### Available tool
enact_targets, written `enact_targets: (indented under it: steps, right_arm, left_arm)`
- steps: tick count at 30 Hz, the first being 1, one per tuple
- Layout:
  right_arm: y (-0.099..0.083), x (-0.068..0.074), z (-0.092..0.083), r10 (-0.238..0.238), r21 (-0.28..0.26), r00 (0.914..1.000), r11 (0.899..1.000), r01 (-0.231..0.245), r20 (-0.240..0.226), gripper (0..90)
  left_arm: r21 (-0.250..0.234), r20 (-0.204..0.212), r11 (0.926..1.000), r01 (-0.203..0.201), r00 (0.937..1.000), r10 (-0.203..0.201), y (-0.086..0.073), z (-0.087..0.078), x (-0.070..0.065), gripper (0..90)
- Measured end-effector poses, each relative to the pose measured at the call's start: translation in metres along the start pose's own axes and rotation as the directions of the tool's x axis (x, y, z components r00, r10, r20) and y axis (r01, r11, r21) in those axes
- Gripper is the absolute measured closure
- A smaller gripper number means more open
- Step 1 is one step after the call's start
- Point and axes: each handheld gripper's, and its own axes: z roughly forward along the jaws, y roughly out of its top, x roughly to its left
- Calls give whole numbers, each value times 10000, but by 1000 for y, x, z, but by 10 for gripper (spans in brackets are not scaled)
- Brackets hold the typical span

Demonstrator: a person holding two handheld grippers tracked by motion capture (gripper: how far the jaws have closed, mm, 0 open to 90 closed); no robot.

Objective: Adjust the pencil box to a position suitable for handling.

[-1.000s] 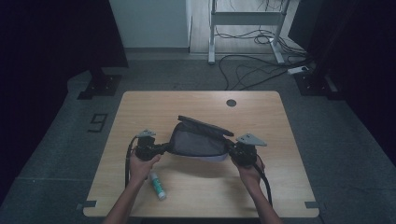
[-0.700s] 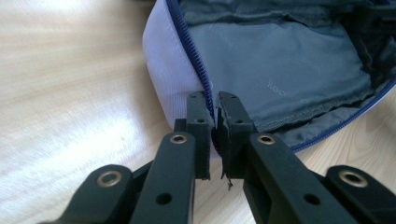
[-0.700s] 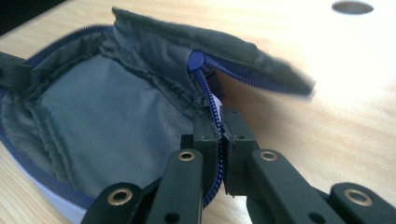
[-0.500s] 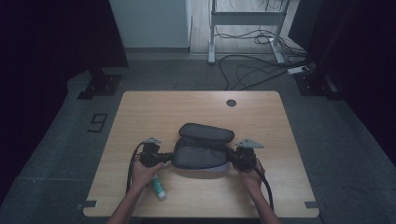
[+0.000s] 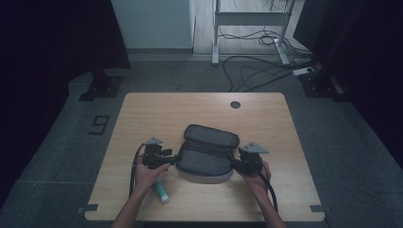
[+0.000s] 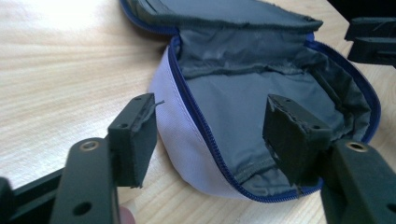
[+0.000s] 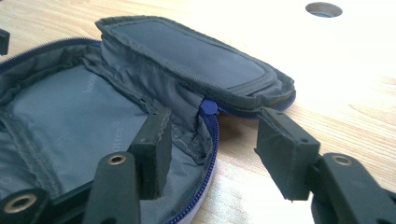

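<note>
Grey zip pouch (image 5: 205,156) with blue zipper, lying open, lid flapped back, near table's front edge

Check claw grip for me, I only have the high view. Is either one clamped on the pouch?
Observer: No. The left claw has just been opening; the pouch rim sits between its jaws, unpinched.
Operator: Right one?
Observer: The right claw has just been opening too, and straddles the rim beside the blue zipper pull.
Operator: Anything inside?
Observer: The lining that shows is bare grey fabric.
</note>
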Motion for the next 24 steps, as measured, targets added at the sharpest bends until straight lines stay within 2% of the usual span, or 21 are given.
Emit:
enact_targets:
  steps: [6,10,16,24]
  right_arm:
    - [0,2,-6,-40,-196,9997,9998,36,-231,416]
    - [2,9,-10,95,-525,9982,9985,-126,-598,415]
    - [4,26,-13,-196,-614,9937,9980,129,-1108,411]
    - [7,47,-15,-502,-631,9833,9972,397,-1747,408]
  left_arm:
    - [-95,-61,9998,-167,9998,166,1,-5,0,329]
    - [-416,-188,9988,-266,9995,258,3,-14,-2,329]
    - [-809,-290,9965,-221,9994,198,4,-28,-1,329]
    - [-786,-330,9967,-177,9993,151,4,-32,5,331]
